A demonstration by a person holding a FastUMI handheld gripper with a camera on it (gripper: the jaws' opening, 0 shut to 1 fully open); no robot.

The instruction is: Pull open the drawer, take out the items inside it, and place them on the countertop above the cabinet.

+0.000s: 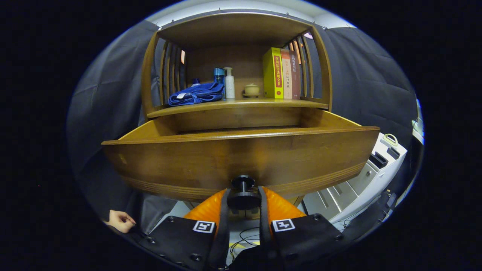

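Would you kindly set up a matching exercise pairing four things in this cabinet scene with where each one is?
Things:
1. drawer knob
2. blue cloth
3. yellow book
4. small lidded cup

Places:
A. standing leftmost in the row of books
B. between the white pump bottle and the books
C. clamped between the jaws of the gripper
D. heaped at the countertop's slatted end, opposite the books

Pairs: 1-C, 2-D, 3-A, 4-B

gripper [243,198]: black screwed plates, square black-white markers; bare hand [121,220]
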